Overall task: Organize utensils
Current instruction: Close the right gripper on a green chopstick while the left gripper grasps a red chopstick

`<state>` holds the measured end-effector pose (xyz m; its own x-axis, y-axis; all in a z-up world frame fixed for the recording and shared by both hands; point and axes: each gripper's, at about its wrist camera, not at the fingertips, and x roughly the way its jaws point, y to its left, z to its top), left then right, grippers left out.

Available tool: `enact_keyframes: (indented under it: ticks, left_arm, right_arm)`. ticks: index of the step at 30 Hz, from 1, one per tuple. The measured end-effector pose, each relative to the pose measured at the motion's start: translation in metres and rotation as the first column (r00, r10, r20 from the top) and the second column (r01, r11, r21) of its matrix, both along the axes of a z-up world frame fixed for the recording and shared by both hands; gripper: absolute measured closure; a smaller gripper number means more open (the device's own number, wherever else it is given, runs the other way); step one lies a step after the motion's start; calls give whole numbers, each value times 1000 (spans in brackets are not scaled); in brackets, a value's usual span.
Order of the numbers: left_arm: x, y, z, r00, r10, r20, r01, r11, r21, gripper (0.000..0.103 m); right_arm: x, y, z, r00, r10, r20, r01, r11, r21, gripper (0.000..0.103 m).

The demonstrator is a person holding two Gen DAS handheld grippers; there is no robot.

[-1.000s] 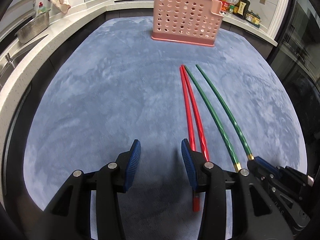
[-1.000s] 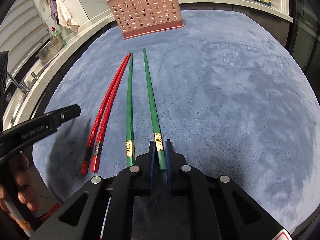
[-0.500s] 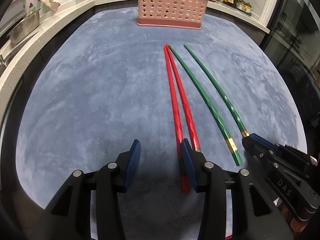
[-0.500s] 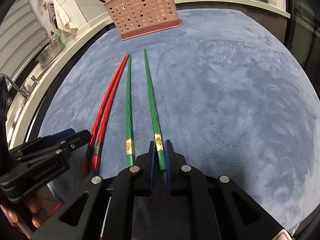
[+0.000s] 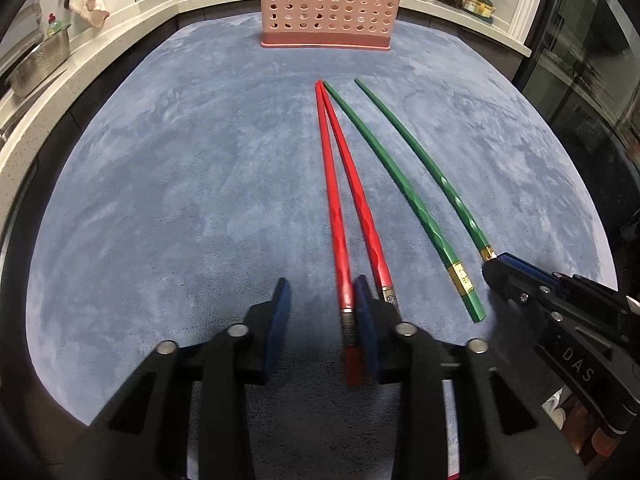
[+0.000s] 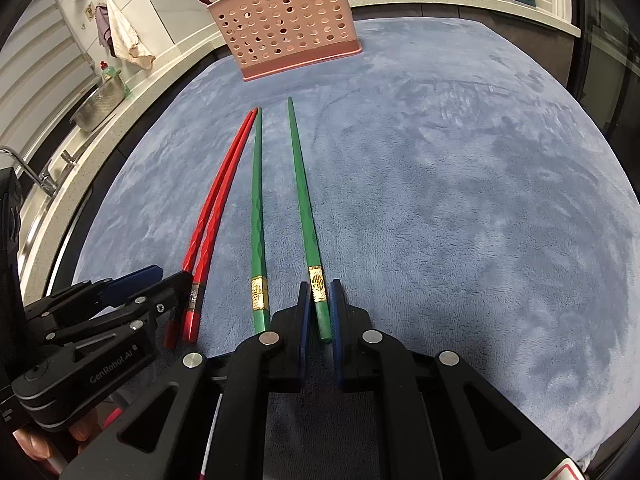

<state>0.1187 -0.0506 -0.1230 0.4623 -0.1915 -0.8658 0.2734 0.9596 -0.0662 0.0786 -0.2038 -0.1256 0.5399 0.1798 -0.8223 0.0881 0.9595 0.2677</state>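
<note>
Four chopsticks lie on the blue mat (image 5: pixel 160 208) before the pink caddy (image 5: pixel 328 4). Our right gripper (image 6: pixel 318 312) is clamped on the outer green chopstick (image 6: pixel 304 200). Our left gripper (image 5: pixel 322 312) has just been closing around a red chopstick (image 5: pixel 334 216), not yet pinching. Next we finish the grip, then lift.

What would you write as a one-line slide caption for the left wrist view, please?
Left gripper, jaws just closing, straddles one red chopstick on the blue mat; pink holder stands beyond.

"DAS" on right hand-held gripper (image 5: pixel 496 270), "GenRobot.AI" on left hand-held gripper (image 6: pixel 168 280)
</note>
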Motion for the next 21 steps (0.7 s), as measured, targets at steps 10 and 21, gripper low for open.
enact_keyframes:
  ticks: [10,21]
  left_arm:
    - [2,12,0,1000,15,-8,-15,999,-39,96]
    - [4,19,10,999,36,6,-35,998,-61,96]
  right_arm:
    - [0,0,0,1000,0,0,0,1000,0,94]
    - [0,-1,2,1000,-3,9,3,1000,-13,95]
